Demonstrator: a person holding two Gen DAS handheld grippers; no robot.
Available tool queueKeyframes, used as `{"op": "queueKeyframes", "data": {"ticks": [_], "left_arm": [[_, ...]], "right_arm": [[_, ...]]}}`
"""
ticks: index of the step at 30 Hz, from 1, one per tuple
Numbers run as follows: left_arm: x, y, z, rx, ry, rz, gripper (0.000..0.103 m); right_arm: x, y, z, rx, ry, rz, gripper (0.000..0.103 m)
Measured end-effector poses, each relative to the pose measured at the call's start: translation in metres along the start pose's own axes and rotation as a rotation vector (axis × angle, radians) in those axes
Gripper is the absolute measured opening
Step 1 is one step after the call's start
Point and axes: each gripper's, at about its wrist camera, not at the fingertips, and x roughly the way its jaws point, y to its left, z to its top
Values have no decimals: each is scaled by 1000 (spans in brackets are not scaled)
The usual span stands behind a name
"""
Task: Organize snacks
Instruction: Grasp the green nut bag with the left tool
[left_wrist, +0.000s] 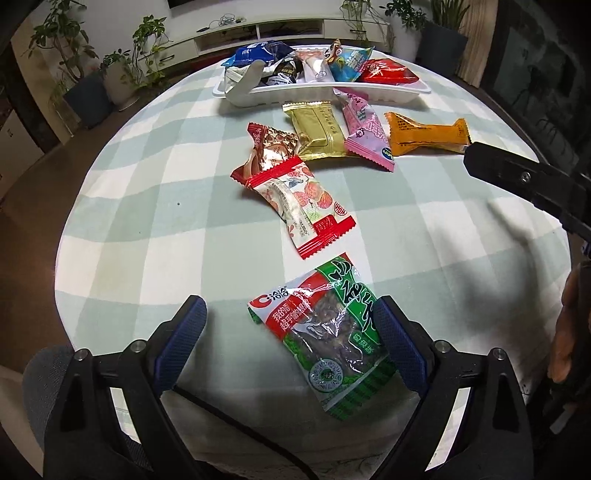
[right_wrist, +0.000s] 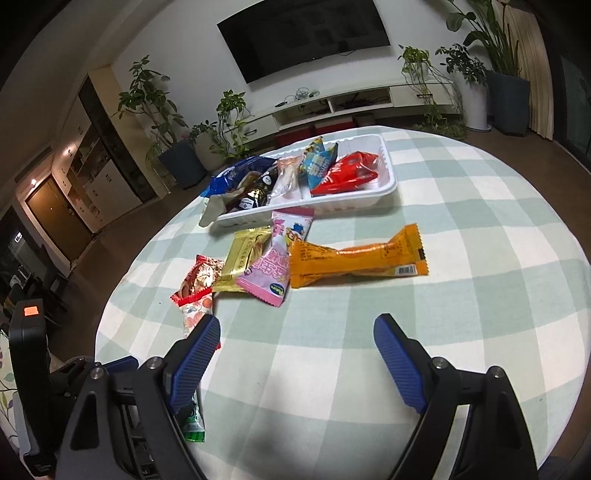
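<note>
A tray (left_wrist: 388, 96) of snacks sits at the far side of the surface (left_wrist: 147, 206); loose packets (left_wrist: 325, 133) lie before it.

The right claw's finger (right_wrist: 195, 354) hides most of the green packet (right_wrist: 194, 421).

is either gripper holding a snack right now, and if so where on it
Neither. The left gripper is open, its fingers straddling the green nut packet on the table without pressing it. The right gripper is open over bare cloth.

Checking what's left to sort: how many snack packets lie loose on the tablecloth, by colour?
Green and red: 1
Red and white: 1
Brown and red: 1
Gold: 1
Pink: 1
Orange: 1
Total: 6
</note>
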Motion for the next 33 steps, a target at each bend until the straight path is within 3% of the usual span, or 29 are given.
{"op": "queueKeyframes", "data": {"ticks": [9,13,17,18,25,33], "left_arm": [[0,-11,8,24,19,25,93],[12,-3,5,-27,38,-43,90],[7,-3,5,-8,19,-58,63],[7,-3,7,-2,22,-59,61],[11,3,15,20,50,-72,59],[13,13,21,42,48,-148,39]], "right_arm": [[-8,1,0,-2,-33,13,87],[-11,-1,1,8,-40,16,87],[-12,-3,2,12,-44,16,87],[-11,-3,2,13,-42,17,87],[-9,-3,1,9,-30,10,87],[-3,0,2,-26,33,33,87]]}}
